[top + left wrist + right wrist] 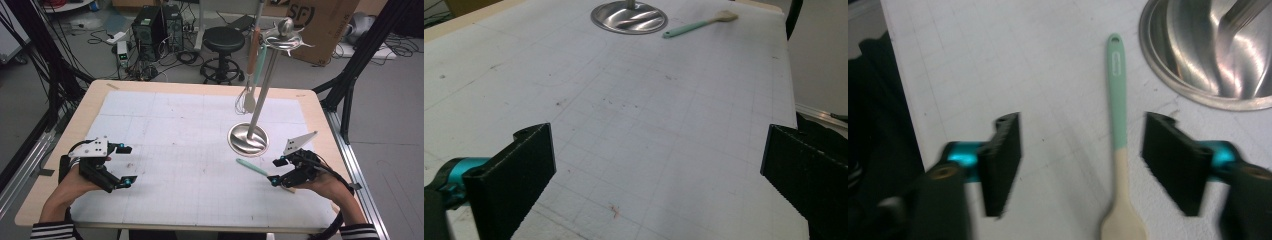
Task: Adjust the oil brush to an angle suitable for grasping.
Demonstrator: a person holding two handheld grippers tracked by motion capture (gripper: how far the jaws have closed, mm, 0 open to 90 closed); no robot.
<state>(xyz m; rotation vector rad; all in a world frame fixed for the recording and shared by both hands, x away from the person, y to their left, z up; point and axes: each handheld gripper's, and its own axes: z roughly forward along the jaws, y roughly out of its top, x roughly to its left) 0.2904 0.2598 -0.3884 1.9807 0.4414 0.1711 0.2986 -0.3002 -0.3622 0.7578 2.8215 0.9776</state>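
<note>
**Spatula lying flat on the table, right claw spread above it**

The step in hand looks like the spatula (1118,135) being dealt with beside the utensil stand (248,139): it is seen lying flat on the table (165,130), with the right claw (276,171) spread wide over it and nothing pinched between the pads. The left claw (125,165) is parked well apart, also released, nothing between its jaws.

Whatever comes next is probably a pick for hanging, since a whisk (248,97) is already hung on the stand. For that, the handle would have to be straddled squarely and clamped without the thing being skidded.

As for looks: mint-green handle with a hanging hole at the end, pale cream blade, slim and straight. The hole end is pointed at the stand's shiny round base, close beside it but not touching.
</note>
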